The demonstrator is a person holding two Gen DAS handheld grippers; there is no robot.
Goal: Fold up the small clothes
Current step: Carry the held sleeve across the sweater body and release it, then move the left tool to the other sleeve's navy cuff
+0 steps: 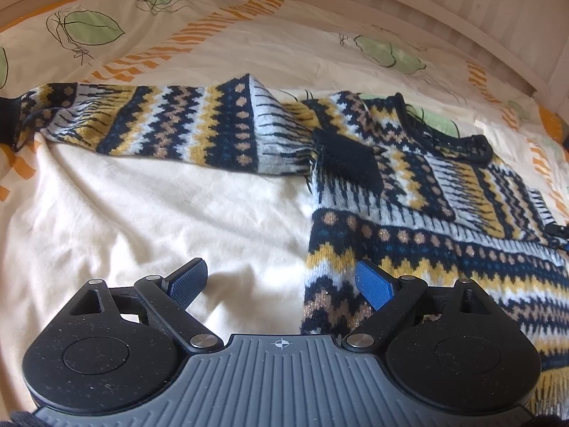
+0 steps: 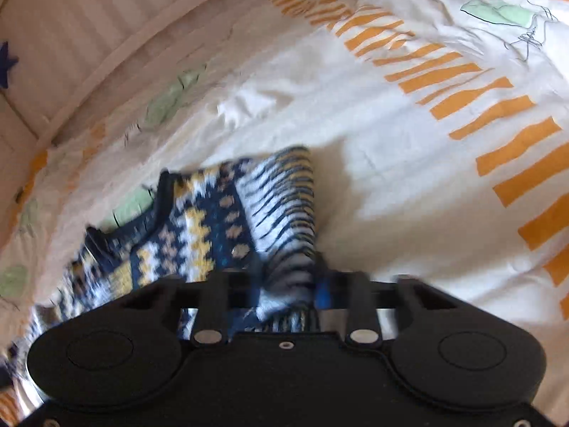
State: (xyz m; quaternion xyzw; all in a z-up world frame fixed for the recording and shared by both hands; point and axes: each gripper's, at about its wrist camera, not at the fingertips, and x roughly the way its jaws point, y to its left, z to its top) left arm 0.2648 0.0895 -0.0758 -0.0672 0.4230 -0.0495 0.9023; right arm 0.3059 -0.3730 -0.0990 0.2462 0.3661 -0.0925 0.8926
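Note:
A patterned knit sweater (image 1: 426,213) in navy, yellow, white and tan lies on the bed at the right of the left wrist view. One sleeve (image 1: 160,124) stretches out flat to the left, and a black cuff (image 1: 348,156) lies folded onto the chest. My left gripper (image 1: 281,281) hovers open at the sweater's near left edge; its right pad (image 1: 373,284) is over the knit and its left pad (image 1: 188,281) over bare sheet. In the blurred right wrist view, my right gripper (image 2: 288,284) is shut on a bunched fold of the sweater (image 2: 213,220), which rises between the jaws.
The cream bedsheet (image 1: 160,220) has orange stripe bands (image 2: 498,114) and green leaf prints (image 1: 89,28). A pale striped wall or bed edge (image 1: 462,3) curves along the far side. Bare sheet (image 2: 409,185) lies to the right of the right gripper.

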